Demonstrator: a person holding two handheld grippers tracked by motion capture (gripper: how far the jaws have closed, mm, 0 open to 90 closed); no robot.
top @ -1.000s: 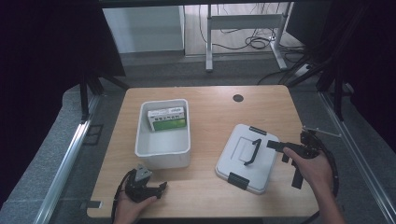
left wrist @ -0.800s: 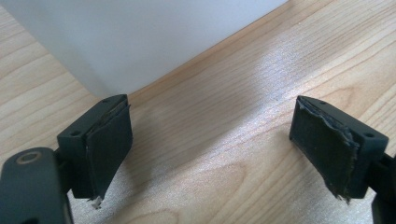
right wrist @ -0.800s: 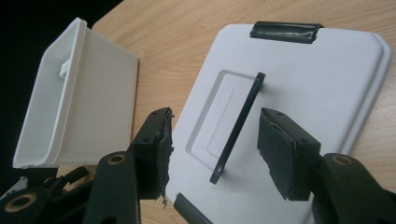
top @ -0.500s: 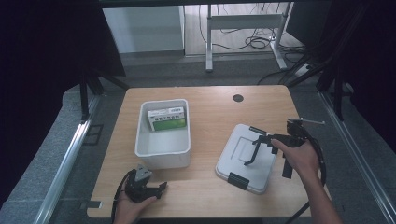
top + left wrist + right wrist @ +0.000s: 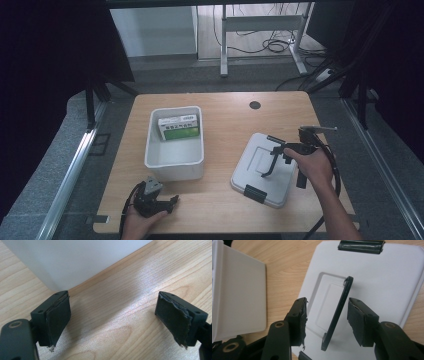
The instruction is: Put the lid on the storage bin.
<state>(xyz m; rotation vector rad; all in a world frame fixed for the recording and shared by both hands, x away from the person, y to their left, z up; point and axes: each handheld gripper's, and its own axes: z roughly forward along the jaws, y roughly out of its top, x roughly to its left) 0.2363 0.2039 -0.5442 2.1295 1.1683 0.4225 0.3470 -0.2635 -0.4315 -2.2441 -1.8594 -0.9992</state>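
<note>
Closing right gripper (image 5: 327, 322) around the lid's (image 5: 260, 170) raised handle (image 5: 338, 312), pads not yet pressing; I've moved over it from the table's (image 5: 225, 210) right edge. Lift comes next. Left gripper (image 5: 112, 322) open, idle.

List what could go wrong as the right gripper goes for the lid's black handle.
1. The right gripper has been closing, yet its pads don't press the black handle between them; the handle sits nearer one pad, so the grip may land skewed and slip.
2. The handle stands up on its hinge from the grey lid, so the lid may swing or tilt once lifted.
3. The white bin stands close beside the lid; a swinging lid might knock it.
</note>
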